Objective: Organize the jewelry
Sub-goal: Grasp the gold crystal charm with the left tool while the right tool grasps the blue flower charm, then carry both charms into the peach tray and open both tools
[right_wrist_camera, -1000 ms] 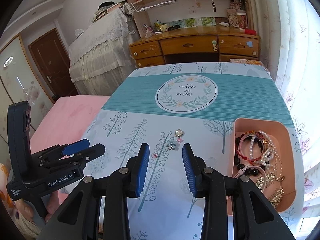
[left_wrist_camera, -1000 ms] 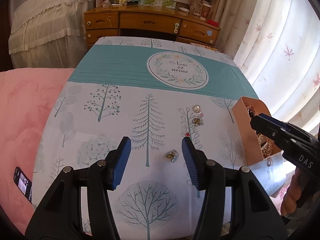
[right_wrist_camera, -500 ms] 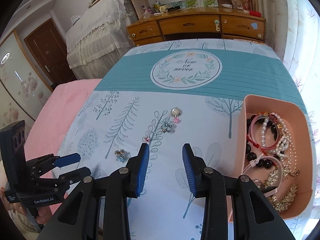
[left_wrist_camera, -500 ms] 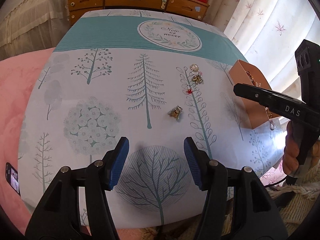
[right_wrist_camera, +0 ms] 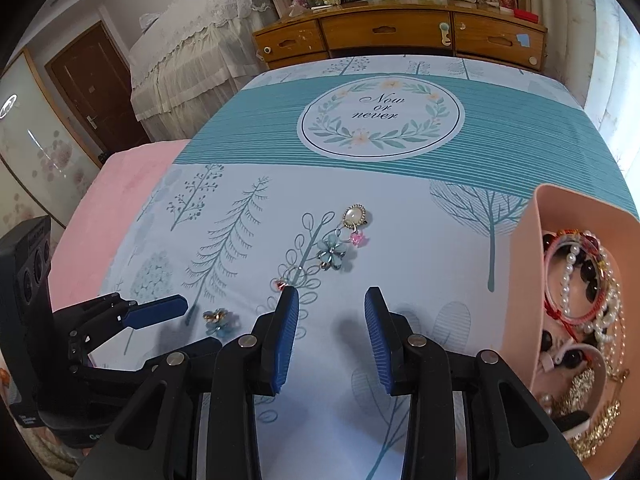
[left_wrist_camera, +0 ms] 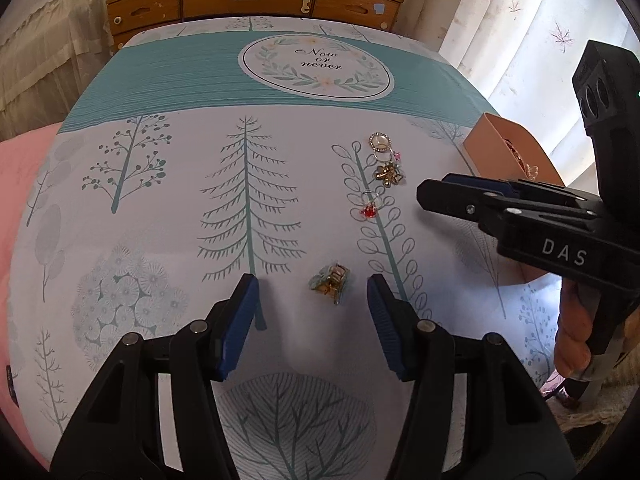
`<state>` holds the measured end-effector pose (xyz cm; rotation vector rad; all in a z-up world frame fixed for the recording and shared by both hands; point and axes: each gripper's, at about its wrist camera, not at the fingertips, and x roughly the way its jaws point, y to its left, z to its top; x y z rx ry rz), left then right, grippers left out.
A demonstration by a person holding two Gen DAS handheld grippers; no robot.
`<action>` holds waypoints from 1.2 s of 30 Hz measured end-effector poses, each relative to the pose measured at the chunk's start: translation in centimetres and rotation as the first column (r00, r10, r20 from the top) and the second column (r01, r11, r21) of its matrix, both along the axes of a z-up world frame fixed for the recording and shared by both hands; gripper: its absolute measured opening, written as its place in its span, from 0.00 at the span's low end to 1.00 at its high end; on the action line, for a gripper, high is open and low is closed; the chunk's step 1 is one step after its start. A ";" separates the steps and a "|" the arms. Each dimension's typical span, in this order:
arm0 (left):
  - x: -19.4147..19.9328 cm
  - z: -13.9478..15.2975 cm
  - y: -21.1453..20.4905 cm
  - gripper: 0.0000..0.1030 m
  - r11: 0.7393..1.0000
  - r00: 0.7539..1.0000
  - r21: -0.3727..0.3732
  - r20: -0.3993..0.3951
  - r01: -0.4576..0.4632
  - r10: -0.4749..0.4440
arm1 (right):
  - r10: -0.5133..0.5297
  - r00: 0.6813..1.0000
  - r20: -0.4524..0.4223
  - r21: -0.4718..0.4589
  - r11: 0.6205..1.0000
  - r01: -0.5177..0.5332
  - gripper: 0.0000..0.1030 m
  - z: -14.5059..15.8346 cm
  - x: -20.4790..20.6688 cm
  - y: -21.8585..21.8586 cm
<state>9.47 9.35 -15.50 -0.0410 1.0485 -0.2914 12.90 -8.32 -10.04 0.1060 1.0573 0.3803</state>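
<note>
A small blue-and-gold flower earring (left_wrist_camera: 330,279) lies on the printed tablecloth just ahead of my open, empty left gripper (left_wrist_camera: 312,294), between its blue pads; it also shows in the right wrist view (right_wrist_camera: 219,319). Farther on lie a tiny red charm (left_wrist_camera: 368,210), a blue flower piece (right_wrist_camera: 333,255), a pink charm (right_wrist_camera: 359,239) and an oval pearl brooch (right_wrist_camera: 354,216). My right gripper (right_wrist_camera: 330,298) is open and empty, hovering short of the flower piece. The pink jewelry box (right_wrist_camera: 524,264) stands at the right, full of bracelets and pearl strands.
The table (right_wrist_camera: 400,176) carries a teal band with a "Now or never" wreath print. A wooden dresser (right_wrist_camera: 400,36) stands behind it. A pink bed cover (right_wrist_camera: 120,200) lies to the left and curtains hang at the right.
My left gripper moved forward so the flower earring now lies just ahead between its pads. My right gripper moved forward and lower toward the cluster of small pieces.
</note>
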 end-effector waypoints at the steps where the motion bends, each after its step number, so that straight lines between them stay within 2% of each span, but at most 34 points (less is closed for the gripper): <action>1: 0.1 0.0 0.0 0.47 1.000 1.000 -0.002 0.007 -0.003 0.003 | 0.001 1.000 0.000 0.003 1.000 -0.001 0.34 -0.2 0.3 0.1; 8: 0.4 -0.2 0.2 0.15 1.000 1.000 -0.023 0.021 -0.010 0.010 | 0.007 1.000 0.016 -0.026 1.000 -0.007 0.34 -1.7 2.2 1.7; 14: 0.1 -0.2 0.2 0.14 0.999 0.999 -0.033 0.027 -0.025 0.026 | 0.026 0.998 0.058 -0.078 0.997 -0.021 0.32 -1.8 2.7 3.0; 19: -0.1 -0.2 0.1 0.14 0.999 0.999 -0.030 0.034 -0.033 0.034 | 0.044 0.993 0.106 -0.169 0.985 -0.026 0.19 -2.0 2.6 4.0; 21: -0.1 -0.2 0.1 0.14 0.999 0.999 -0.032 0.032 -0.036 0.037 | 0.049 0.992 0.117 -0.178 0.984 -0.027 0.18 -2.0 2.4 4.2; 28: -0.7 0.1 0.4 0.14 0.998 0.998 -0.048 0.030 -0.048 0.049 | 0.034 0.993 0.114 -0.141 0.990 -0.017 0.17 -1.6 2.1 3.7; 36: -1.3 1.7 -0.4 0.14 0.997 0.996 -0.056 0.069 -0.049 0.053 | 0.017 0.986 0.164 -0.037 0.999 -0.011 0.17 1.8 -1.3 1.1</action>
